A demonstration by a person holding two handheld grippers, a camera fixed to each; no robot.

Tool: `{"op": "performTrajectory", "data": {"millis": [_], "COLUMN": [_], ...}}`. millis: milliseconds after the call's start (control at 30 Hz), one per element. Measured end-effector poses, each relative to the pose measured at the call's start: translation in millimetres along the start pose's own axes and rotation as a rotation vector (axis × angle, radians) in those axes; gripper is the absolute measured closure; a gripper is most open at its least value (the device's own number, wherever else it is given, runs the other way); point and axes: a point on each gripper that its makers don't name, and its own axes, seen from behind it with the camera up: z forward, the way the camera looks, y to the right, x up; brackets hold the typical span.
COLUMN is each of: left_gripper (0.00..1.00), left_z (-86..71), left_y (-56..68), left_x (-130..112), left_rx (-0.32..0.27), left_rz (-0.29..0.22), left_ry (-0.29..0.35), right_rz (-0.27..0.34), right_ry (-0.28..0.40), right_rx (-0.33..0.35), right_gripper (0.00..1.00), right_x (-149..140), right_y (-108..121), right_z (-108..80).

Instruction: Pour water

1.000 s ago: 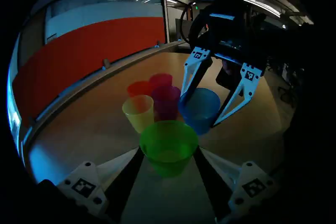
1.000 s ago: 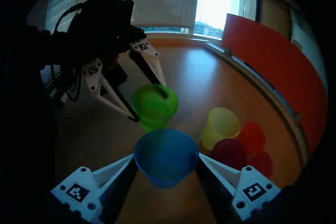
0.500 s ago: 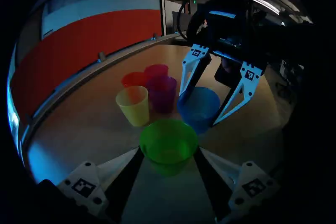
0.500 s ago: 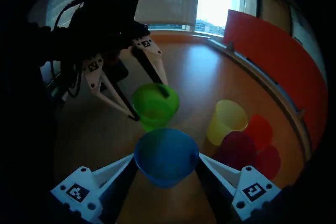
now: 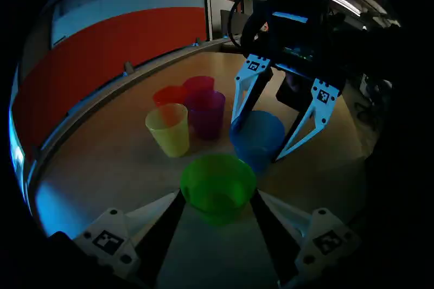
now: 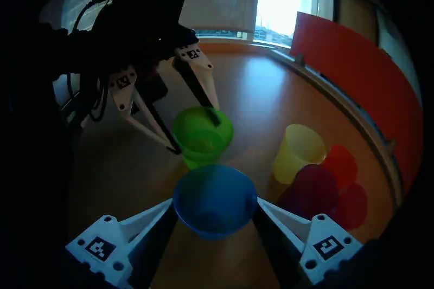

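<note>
Left tongs (image 5: 218, 196) clamped the green cup (image 5: 218, 179), right tongs (image 6: 215, 206) the blue cup (image 6: 215, 194); yellow cup (image 5: 168, 130) and purple cup (image 5: 206, 114) stood close beside.

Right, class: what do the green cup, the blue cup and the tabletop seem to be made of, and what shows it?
The green cup: probably smooth translucent plastic; its far wall shows through. The blue cup: likely the same tinted plastic; light glows through it. The tabletop: wood or wood-look laminate, semi-gloss; warm brown, reflecting window light.

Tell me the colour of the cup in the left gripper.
Green cup; the left gripper view shows it best.
</note>
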Motion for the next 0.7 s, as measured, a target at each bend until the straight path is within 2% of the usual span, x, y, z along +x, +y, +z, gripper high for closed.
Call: {"op": "performTrajectory", "data": {"millis": [700], "left_gripper": [0.16], "left_z": [-0.7], "left_y": [0.3], "left_x": [-6.5], "left_rx": [-0.007], "left_rz": [-0.025], "left_ry": [-0.007], "right_rz": [0.015], "right_ry": [-0.025], "right_rx": [-0.006], "right_gripper": [0.09], "right_x": [-11.9], "right_y": [0.3], "right_z": [-4.5]}}
